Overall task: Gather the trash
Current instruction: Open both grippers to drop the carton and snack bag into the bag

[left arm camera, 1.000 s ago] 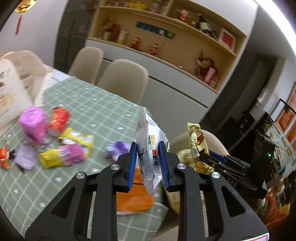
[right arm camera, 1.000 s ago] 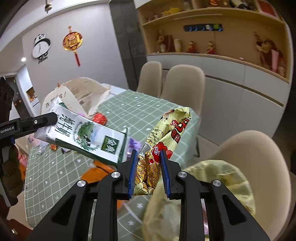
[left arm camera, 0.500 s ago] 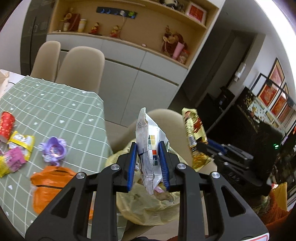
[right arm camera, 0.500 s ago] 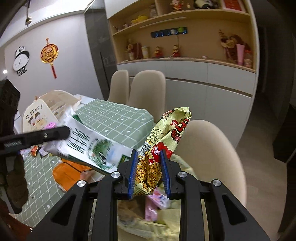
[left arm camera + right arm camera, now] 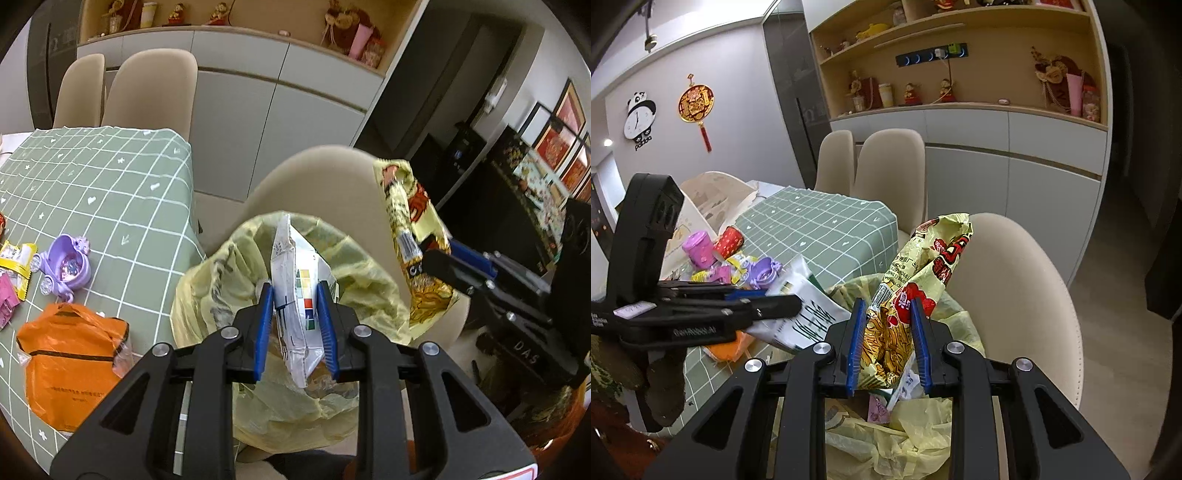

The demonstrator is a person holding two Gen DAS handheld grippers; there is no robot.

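My left gripper [image 5: 295, 291] is shut on a flattened white carton [image 5: 291, 258] with green print, held upright over the mouth of a yellow trash bag [image 5: 362, 291]. The bag sits on a beige chair [image 5: 325, 177]. To its right, my right gripper [image 5: 888, 306] is shut on a crumpled yellow snack bag [image 5: 923, 266] with red print, also above the trash bag [image 5: 894, 443]. The right wrist view shows the left gripper [image 5: 783, 299] from the side with the carton [image 5: 809, 317] slanting down toward the bag. Some wrappers lie inside the bag.
A table with a green checked cloth [image 5: 110, 184] stands left of the chair. It carries an orange plastic bag [image 5: 70, 362], a purple toy carriage [image 5: 66, 266], a pink cup [image 5: 698, 251], a red can [image 5: 729, 240] and several wrappers. Two beige chairs [image 5: 886, 170] stand behind it.
Both grippers swung from over the table's edge to above the yellow trash bag on the chair, the left one also sinking. Each keeps its hold on its item.
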